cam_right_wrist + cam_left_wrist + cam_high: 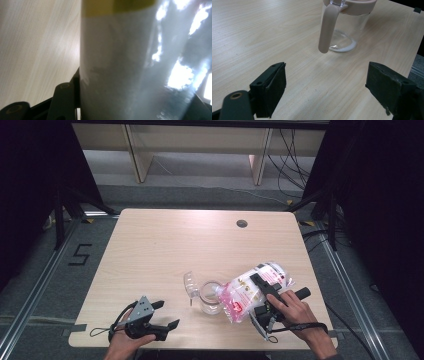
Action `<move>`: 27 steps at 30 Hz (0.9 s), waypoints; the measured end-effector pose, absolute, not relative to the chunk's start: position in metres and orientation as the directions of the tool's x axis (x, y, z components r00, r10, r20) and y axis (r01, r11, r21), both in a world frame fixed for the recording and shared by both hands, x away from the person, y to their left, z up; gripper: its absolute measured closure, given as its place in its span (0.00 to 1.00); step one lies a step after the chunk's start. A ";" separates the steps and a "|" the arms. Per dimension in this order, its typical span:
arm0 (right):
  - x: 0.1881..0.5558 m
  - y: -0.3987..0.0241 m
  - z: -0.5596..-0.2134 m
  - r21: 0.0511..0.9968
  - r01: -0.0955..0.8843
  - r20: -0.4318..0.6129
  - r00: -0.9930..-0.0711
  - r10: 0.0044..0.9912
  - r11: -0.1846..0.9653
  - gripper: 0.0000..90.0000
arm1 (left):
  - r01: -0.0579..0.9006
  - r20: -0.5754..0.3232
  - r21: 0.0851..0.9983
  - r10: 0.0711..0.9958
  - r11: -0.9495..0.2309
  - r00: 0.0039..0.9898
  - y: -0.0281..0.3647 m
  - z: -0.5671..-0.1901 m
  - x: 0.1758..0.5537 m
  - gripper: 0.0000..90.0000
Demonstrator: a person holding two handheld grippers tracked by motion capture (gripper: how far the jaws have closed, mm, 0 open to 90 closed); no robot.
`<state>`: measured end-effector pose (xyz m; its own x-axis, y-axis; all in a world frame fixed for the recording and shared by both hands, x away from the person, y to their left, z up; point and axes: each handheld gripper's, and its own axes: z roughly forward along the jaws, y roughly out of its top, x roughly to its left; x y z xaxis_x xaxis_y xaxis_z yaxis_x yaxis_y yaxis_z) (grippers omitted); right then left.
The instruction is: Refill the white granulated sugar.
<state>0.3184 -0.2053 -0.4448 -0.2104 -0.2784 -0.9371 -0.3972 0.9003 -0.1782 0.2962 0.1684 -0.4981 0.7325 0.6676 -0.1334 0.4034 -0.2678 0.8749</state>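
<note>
A pale wood-grain table (165,250) bore a clear glass jar (210,297) with a dusty-pink rim and handle. At lower right of the high view, a clear bag (250,292) showed white contents and pink-and-red print. Both the left gripper (167,315) and the right gripper (272,295) were black.

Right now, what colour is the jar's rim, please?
Pale pink; the jar's rim shows best in the left gripper view.
</note>
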 end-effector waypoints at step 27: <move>0.317 -0.204 -0.441 -0.267 -0.381 -0.921 -0.169 -0.351 0.885 0.54 | 0.413 -0.141 0.871 0.672 -0.264 0.727 0.168 -0.499 0.297 0.18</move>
<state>0.3166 -0.2037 -0.4405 -0.1686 -0.3505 -0.9212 -0.3807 0.8852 -0.2672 0.2968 0.1682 -0.4994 0.7267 0.6723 -0.1408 0.4133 -0.2642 0.8714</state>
